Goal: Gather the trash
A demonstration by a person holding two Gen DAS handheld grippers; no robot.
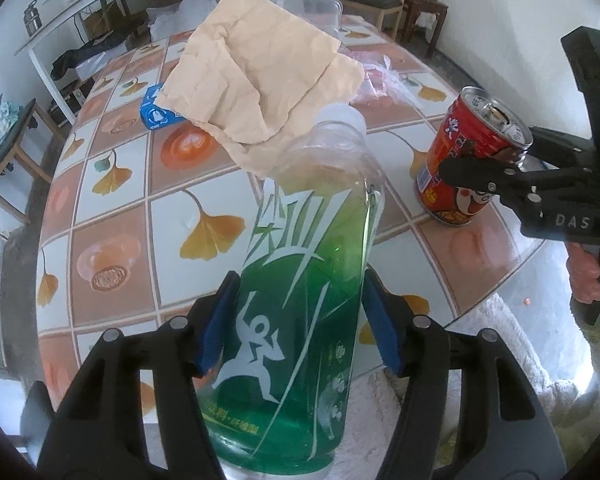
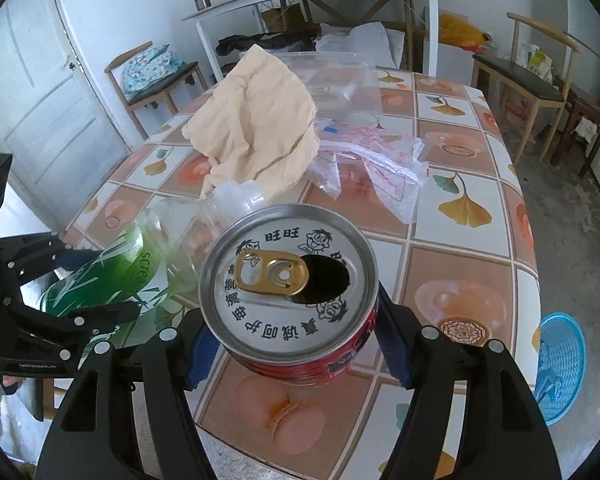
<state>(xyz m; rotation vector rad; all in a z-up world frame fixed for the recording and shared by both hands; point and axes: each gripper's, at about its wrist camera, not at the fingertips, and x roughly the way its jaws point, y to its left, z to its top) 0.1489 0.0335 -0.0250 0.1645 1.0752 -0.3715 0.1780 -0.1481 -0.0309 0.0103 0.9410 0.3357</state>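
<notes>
**Two grips, two ways to lose our load**

We have both pieces of trash in hand over the tiled surface (image 2: 460, 240). Our left gripper (image 1: 300, 320) pinches the green bottle (image 1: 300, 320) low on its body, tilted, cap end leaning away over the near edge. Most of the bottle stands clear of the pads; if we swing fast, we judge it could pivot or slip out.

Our right gripper (image 2: 296, 344) clamps the red can (image 2: 292, 284) by its wall, just above the surface. The mouth is open, so tipping it may spill any leftover drink, and squeezing harder could dent the thin wall.

The crumpled brown paper (image 2: 256, 124) and the clear plastic bag (image 2: 380, 160) lie just beyond; the bottle's cap could brush the paper and knock it aside.

The blue basket (image 2: 560, 364) sits on the floor to the right.
</notes>
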